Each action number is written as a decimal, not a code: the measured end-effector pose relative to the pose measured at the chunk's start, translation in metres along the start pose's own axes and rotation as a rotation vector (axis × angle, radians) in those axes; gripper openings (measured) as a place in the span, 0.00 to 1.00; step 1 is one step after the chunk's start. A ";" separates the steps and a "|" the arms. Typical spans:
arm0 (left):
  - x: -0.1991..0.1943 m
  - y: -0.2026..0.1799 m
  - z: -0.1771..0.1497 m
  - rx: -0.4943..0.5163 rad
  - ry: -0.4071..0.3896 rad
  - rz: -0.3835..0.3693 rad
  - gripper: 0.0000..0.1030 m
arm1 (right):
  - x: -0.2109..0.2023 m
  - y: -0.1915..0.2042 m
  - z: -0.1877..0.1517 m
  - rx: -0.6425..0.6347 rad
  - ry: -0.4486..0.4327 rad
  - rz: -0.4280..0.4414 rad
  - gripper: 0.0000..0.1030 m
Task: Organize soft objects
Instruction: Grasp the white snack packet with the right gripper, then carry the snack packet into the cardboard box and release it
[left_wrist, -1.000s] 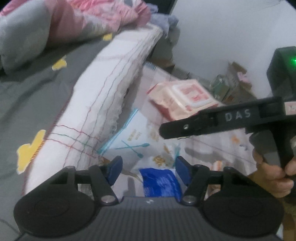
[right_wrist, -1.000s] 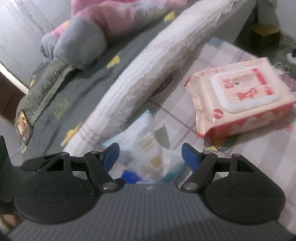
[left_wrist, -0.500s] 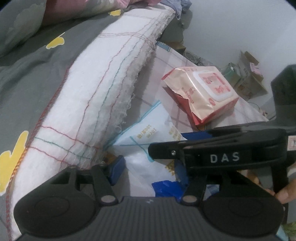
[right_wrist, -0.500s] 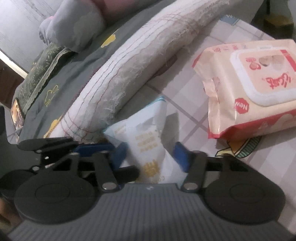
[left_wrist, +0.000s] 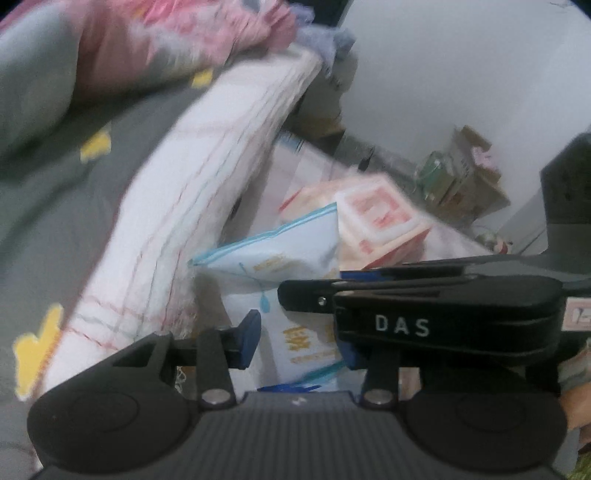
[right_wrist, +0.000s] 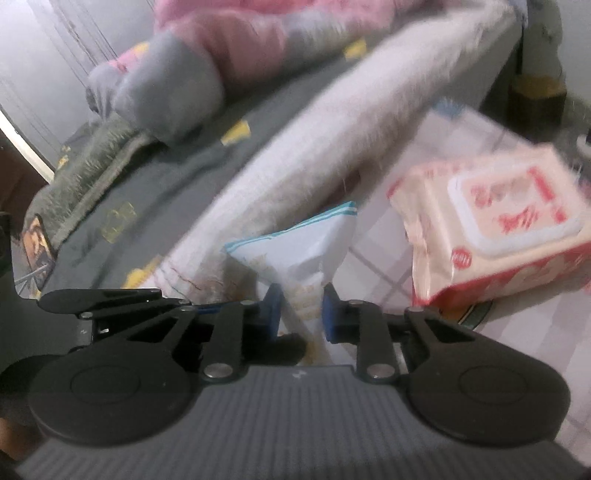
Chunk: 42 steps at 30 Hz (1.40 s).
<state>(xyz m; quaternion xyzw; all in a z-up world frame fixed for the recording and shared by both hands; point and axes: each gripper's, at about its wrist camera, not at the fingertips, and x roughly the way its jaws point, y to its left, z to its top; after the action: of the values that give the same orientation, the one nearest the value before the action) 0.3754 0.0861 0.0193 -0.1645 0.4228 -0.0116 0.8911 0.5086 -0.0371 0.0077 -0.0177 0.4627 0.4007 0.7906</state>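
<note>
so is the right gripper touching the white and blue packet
Touching. The right wrist view shows the right gripper closed on the white and blue packet, both blue fingertips pressing its lower part.

Home bedroom, lived-in.
Bed with grey sheet (left_wrist: 55, 229) fills frame left, pink quilt (left_wrist: 177, 33) upper left, cardboard boxes (left_wrist: 469, 173) against white wall, right.

- The white, blue-edged soft pack (right_wrist: 306, 254) stood upright at frame centre, pinched between blue pads.
- The pink wipes pack (right_wrist: 495, 225), white lid up, lay at right on checked cloth.
</note>
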 end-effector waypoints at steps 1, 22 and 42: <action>-0.011 -0.006 0.002 0.015 -0.028 0.000 0.43 | -0.010 0.003 0.002 -0.004 -0.022 0.003 0.17; -0.134 -0.168 -0.099 0.401 -0.130 -0.339 0.77 | -0.321 -0.073 -0.186 0.390 -0.351 -0.226 0.16; -0.117 -0.108 -0.145 0.263 -0.021 -0.125 0.86 | -0.297 -0.234 -0.268 0.411 -0.116 -0.663 0.30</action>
<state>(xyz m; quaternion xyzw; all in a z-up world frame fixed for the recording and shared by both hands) 0.2036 -0.0380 0.0544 -0.0726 0.3972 -0.1206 0.9069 0.3942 -0.4858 -0.0039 0.0153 0.4570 0.0229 0.8891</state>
